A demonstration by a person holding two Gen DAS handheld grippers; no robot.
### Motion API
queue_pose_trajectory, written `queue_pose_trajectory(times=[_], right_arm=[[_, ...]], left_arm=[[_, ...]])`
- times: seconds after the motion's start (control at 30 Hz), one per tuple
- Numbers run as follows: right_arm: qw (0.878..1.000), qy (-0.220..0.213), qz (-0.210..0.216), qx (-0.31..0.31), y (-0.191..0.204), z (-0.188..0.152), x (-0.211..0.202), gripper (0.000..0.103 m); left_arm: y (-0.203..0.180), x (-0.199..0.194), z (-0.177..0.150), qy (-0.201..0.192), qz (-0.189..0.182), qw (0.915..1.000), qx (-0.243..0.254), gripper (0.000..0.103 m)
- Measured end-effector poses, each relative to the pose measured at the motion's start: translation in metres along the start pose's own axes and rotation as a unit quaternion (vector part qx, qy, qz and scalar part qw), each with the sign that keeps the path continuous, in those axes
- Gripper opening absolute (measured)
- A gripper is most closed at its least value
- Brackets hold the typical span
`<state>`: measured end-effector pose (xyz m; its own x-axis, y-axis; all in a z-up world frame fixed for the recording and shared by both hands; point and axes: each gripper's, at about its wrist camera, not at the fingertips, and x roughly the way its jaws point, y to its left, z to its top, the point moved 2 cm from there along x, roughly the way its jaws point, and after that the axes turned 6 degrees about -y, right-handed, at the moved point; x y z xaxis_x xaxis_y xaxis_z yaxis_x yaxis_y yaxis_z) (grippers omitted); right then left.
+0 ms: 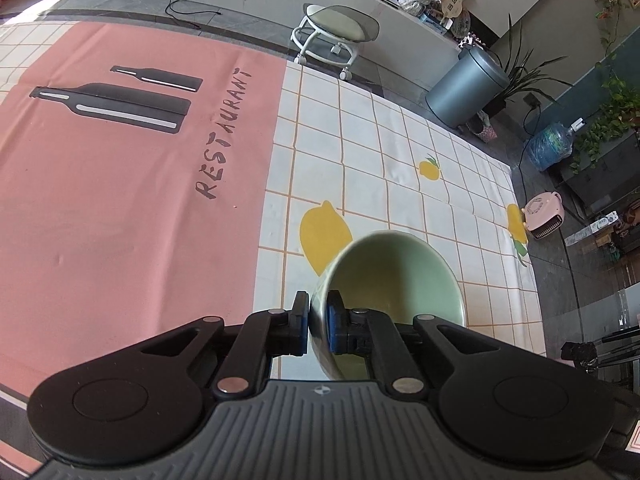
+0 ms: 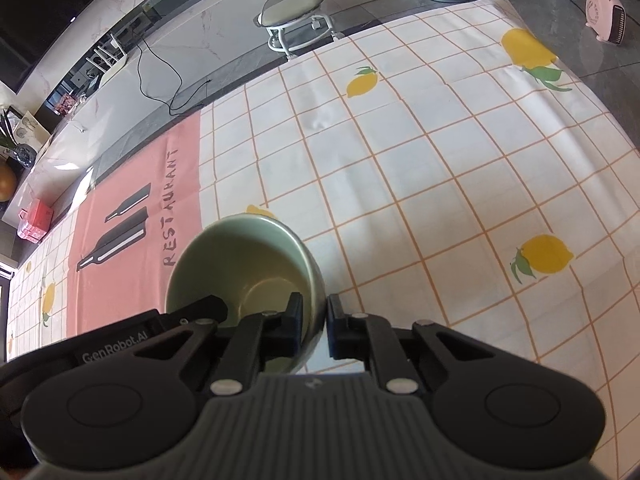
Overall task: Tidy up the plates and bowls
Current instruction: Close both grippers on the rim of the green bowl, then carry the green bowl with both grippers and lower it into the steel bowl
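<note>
The pale green bowl (image 1: 390, 280) sits low-centre in both views over the lemon-print tablecloth (image 1: 400, 152), its rim clamped by the left gripper (image 1: 318, 322) and the right gripper (image 2: 314, 326). This looks like the carrying step; next, it needs a level, joint move to wherever bowls belong.

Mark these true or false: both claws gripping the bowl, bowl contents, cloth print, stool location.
1. Both claws clamp the rim of the same green bowl. True: left claw and right claw each pinch its wall.
2. The bowl holds soup. False: it looks empty.
3. The pink mat reads RESTAURANT with two dark bottles. True.
4. The wheeled stool stands on the table. False: it is on the floor beyond the lemon tablecloth.
</note>
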<state>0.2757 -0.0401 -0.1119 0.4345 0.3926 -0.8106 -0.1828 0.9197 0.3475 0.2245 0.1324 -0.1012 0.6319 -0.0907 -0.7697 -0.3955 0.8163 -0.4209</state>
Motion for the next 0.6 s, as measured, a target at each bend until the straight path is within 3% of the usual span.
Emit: queue_pose_trajectory(times=[0.37, 0.6], right_arm=[[0.999, -0.031, 0.032, 0.005, 0.014, -0.027, -0.062, 0.01], [0.996, -0.077, 0.046, 0.008, 0.014, -0.049, -0.113, 0.01]], left_arm=[[-0.009, -0.07, -0.015, -0.041, 0.002, 0.9992, 0.0, 0.009], [-0.024, -0.107, -0.034, -0.069, -0.011, 0.9975, 0.015, 0.009]])
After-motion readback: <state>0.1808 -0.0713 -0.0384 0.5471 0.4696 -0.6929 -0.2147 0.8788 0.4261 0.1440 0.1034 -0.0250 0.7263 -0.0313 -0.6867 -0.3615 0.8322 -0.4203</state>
